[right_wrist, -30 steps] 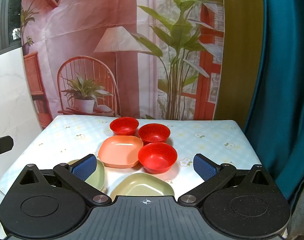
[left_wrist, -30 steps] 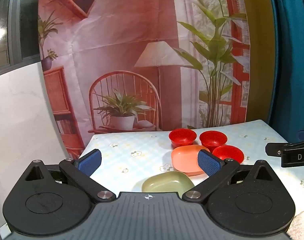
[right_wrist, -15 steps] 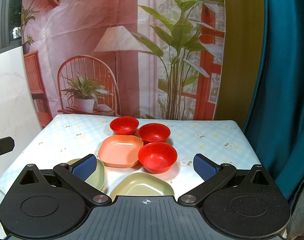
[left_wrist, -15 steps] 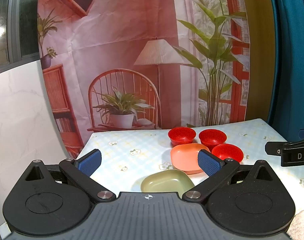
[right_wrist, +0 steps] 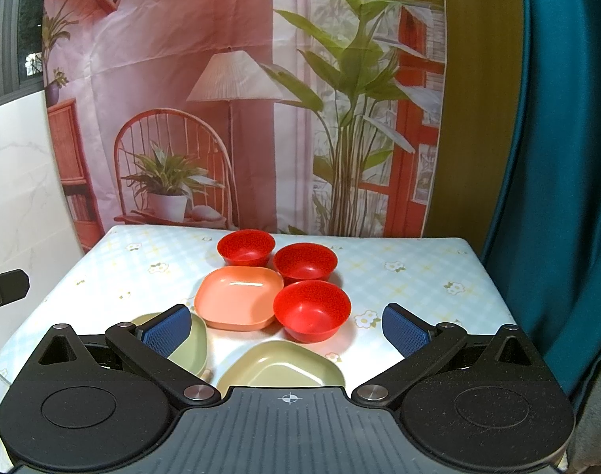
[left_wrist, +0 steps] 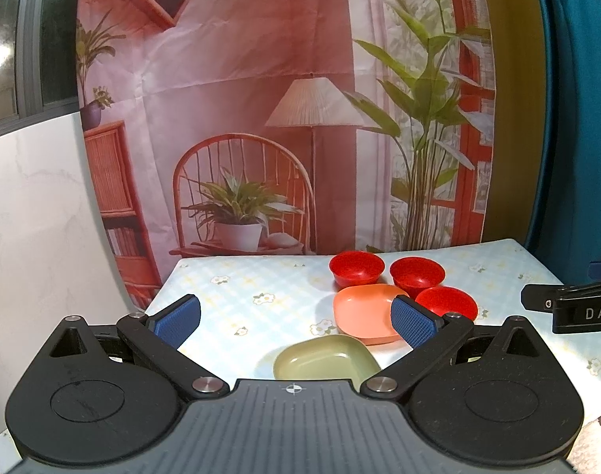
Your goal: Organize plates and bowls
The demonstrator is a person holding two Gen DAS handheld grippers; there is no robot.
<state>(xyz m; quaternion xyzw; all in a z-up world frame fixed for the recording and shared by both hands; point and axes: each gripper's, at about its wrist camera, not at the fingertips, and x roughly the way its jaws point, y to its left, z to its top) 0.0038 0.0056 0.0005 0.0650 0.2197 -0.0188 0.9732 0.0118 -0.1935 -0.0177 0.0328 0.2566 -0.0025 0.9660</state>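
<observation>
Three red bowls (right_wrist: 311,310) (right_wrist: 304,262) (right_wrist: 246,246) stand around an orange plate (right_wrist: 239,296) in the middle of the table. Two green plates (right_wrist: 280,369) (right_wrist: 191,341) lie near the front edge. In the left wrist view I see the bowls (left_wrist: 446,302) (left_wrist: 417,271) (left_wrist: 356,268), the orange plate (left_wrist: 365,316) and one green plate (left_wrist: 326,359). My left gripper (left_wrist: 295,316) is open and empty, above the table's front left. My right gripper (right_wrist: 286,326) is open and empty, above the front edge.
The table (right_wrist: 419,272) has a pale blue flowered cloth. A printed backdrop (right_wrist: 241,98) hangs behind it and a teal curtain (right_wrist: 557,158) on the right. A white marble wall (left_wrist: 31,217) is on the left. The right gripper's body shows in the left wrist view (left_wrist: 569,308).
The left gripper has dropped back and tilted slightly, so the dishes sit a little lower in its view. The right gripper has barely moved.
</observation>
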